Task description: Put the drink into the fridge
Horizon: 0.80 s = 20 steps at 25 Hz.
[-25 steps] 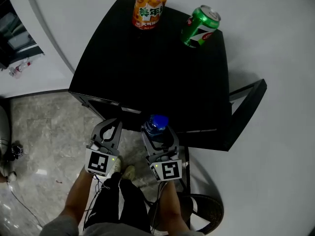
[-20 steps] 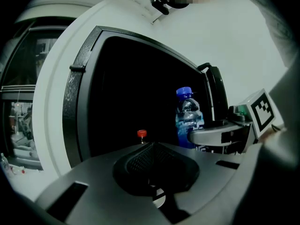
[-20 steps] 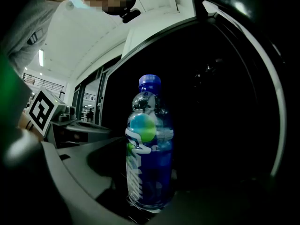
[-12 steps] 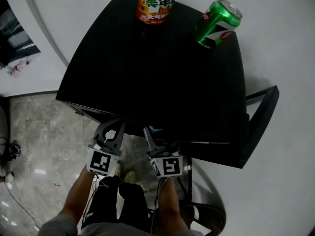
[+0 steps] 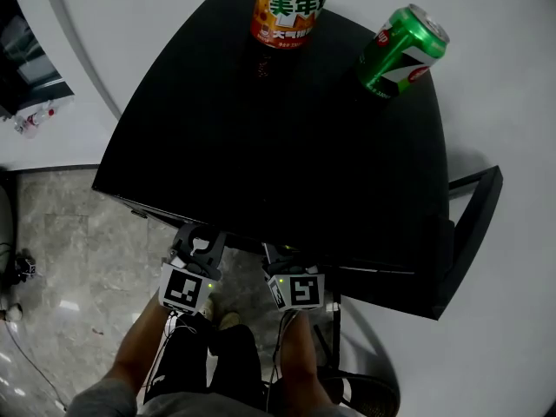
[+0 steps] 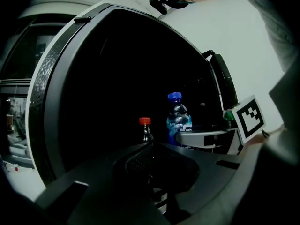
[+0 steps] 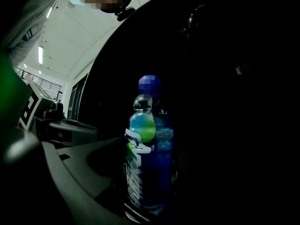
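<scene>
The right gripper [image 5: 282,263] clamps a blue-capped drink bottle [image 7: 146,172] at the dark mouth of a black mini fridge [image 5: 278,137], its door [image 5: 476,224] swung open. The left gripper [image 6: 151,158] hovers beside it, jaws pressed together and empty. A red-capped bottle [image 6: 146,130] stands deeper inside. On top sit two cans, an orange can [image 5: 292,7] and a green can [image 5: 401,52].

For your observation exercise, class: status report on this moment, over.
Left gripper shut, empty. Right gripper shut on blue-capped plastic drink bottle, at the open front of the black fridge. Small red-capped bottle stands in the dark opening ahead.
</scene>
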Tool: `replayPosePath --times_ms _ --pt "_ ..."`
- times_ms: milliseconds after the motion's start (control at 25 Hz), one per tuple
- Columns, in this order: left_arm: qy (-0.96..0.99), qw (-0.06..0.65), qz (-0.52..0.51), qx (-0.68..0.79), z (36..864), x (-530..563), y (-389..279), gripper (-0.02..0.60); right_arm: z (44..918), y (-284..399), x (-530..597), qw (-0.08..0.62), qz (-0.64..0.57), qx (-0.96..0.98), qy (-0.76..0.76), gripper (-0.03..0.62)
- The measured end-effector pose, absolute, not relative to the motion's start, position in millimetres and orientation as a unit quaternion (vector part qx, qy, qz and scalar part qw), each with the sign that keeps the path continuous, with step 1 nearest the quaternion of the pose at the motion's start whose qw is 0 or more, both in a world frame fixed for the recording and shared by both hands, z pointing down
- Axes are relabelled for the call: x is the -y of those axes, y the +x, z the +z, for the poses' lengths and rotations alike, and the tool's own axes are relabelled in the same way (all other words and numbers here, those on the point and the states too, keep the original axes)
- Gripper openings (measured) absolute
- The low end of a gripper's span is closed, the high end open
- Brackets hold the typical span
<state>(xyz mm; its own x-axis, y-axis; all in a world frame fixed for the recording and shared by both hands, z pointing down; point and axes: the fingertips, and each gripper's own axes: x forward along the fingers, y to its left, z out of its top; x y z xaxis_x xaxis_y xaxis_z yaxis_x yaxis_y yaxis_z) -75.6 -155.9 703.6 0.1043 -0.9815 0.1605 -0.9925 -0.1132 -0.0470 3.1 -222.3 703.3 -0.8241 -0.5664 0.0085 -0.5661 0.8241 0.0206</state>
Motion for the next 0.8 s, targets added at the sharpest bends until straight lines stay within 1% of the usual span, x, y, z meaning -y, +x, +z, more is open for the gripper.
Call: replayPosePath --times_ms 520,800 --pt "0.742 0.038 0.072 0.666 716.4 159.6 -78.0 0.005 715.7 0.1 237.7 -0.002 -0.007 0.951 0.308 0.322" --pt "0.744 0.039 0.071 0.663 714.2 155.9 -75.0 0.005 715.0 2.0 236.7 0.014 -0.014 0.945 0.325 0.322"
